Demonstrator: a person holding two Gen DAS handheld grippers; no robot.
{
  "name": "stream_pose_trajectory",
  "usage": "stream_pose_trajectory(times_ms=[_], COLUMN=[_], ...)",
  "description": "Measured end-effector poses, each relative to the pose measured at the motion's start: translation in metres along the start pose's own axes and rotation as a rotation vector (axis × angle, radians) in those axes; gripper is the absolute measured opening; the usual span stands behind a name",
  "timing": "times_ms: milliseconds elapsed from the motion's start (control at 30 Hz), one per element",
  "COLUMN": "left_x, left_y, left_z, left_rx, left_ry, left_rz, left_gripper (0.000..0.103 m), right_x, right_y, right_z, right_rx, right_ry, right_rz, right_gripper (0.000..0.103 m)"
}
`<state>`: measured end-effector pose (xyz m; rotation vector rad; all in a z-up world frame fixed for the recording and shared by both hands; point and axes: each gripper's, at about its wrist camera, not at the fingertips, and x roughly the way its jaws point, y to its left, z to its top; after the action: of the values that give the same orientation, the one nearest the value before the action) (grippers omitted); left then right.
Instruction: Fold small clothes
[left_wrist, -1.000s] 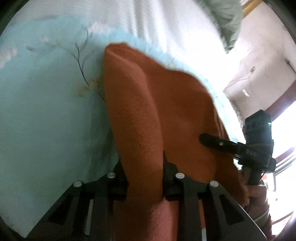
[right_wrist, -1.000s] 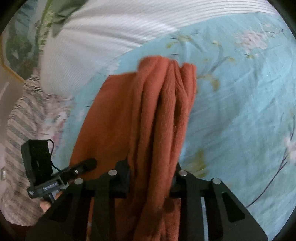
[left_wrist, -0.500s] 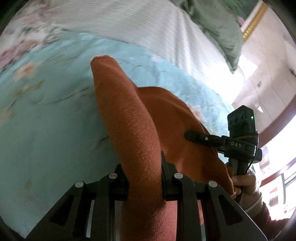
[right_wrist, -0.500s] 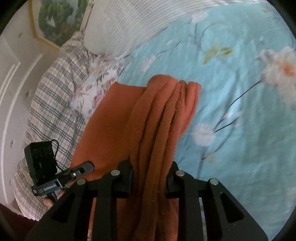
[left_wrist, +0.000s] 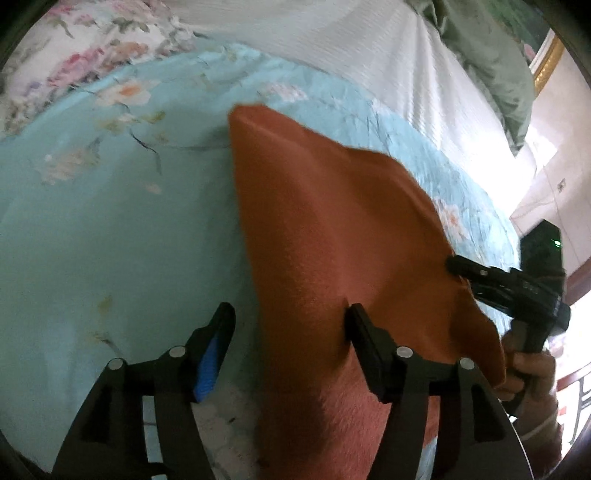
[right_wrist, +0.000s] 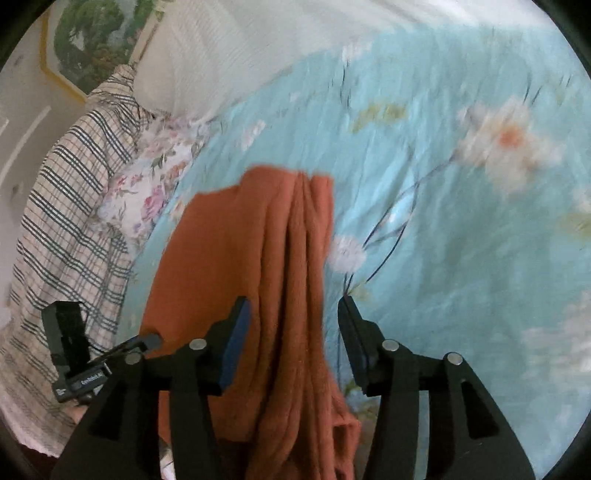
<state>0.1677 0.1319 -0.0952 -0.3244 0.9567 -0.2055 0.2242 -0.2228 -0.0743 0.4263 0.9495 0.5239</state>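
A rust-orange knit garment (left_wrist: 332, 240) lies on the light blue flowered bedspread (left_wrist: 110, 221). In the left wrist view my left gripper (left_wrist: 290, 314) is open, its jaws wide apart around the near edge of the cloth. The right gripper (left_wrist: 458, 267) shows at the cloth's right edge. In the right wrist view the garment (right_wrist: 280, 258) lies in bunched folds, and my right gripper (right_wrist: 293, 306) is open around them. The left gripper (right_wrist: 147, 341) shows at lower left.
A white ribbed pillow (left_wrist: 388, 55) and a green cloth (left_wrist: 498, 62) lie at the bed's far side. A plaid cloth (right_wrist: 66, 221) and a floral pillow (right_wrist: 147, 192) lie to the left in the right wrist view. A framed picture (right_wrist: 88, 40) hangs on the wall.
Both grippers were shut on the orange garment; both have now opened and let it go. The cloth has dropped onto the bedspread.
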Motion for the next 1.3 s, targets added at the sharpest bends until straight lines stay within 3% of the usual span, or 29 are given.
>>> stream_pose_trajectory(times_ms=[100, 167, 300, 367, 400, 433, 533, 633, 767, 900, 1067, 1133, 1233, 1300], left_x=[-0.019, -0.029, -0.038, -0.037, -0.036, -0.035, -0.035, -0.037, -0.02, 0.015, 0.018, 0.019, 0.011, 0.001], left_y=[-0.004, -0.008, -0.024, -0.031, -0.032, -0.031, -0.034, -0.039, -0.046, -0.046, -0.038, -0.04, -0.045, -0.041], left_z=[0.0, -0.002, -0.003, -0.004, -0.004, -0.004, 0.001, 0.006, 0.006, -0.002, -0.004, -0.005, -0.002, 0.007], left_rx=[0.012, 0.037, 0.103, 0.114, 0.115, 0.116, 0.127, 0.139, 0.16, 0.173, 0.145, 0.161, 0.173, 0.163], left_ry=[-0.049, -0.06, -0.076, -0.071, -0.065, -0.061, -0.052, -0.062, -0.033, 0.018, 0.006, 0.01, 0.035, 0.022], left_rz=[-0.021, -0.056, -0.116, -0.14, -0.151, -0.154, -0.158, -0.178, -0.174, -0.085, -0.103, -0.089, -0.081, -0.101], left_gripper=[0.062, 0.054, 0.051, 0.051, 0.051, 0.051, 0.049, 0.049, 0.046, 0.035, 0.033, 0.033, 0.034, 0.035], right_x=[-0.001, 0.01, 0.045, 0.055, 0.056, 0.051, 0.018, -0.002, 0.035, 0.053, 0.053, 0.048, 0.021, 0.01], right_y=[0.014, 0.019, 0.014, 0.009, 0.009, 0.011, 0.024, 0.021, -0.016, -0.033, -0.026, -0.02, 0.0, 0.019], right_z=[0.007, 0.01, 0.015, 0.017, 0.02, 0.023, 0.031, 0.029, 0.016, 0.01, 0.016, 0.018, 0.024, 0.032], right_rx=[-0.03, -0.034, -0.011, -0.001, 0.004, 0.013, 0.003, -0.014, 0.05, 0.099, 0.053, 0.064, 0.021, -0.013], right_ry=[0.012, 0.031, 0.094, 0.104, 0.103, 0.085, -0.036, -0.108, -0.004, -0.003, 0.01, 0.031, -0.025, -0.056], right_rz=[0.059, 0.083, 0.018, -0.01, 0.002, 0.044, 0.137, 0.107, 0.002, 0.022, -0.033, -0.069, -0.122, -0.075], right_gripper=[0.051, 0.049, 0.044, 0.029, 0.015, 0.012, 0.011, 0.011, 0.011, 0.012, 0.015, 0.029, 0.029, 0.029])
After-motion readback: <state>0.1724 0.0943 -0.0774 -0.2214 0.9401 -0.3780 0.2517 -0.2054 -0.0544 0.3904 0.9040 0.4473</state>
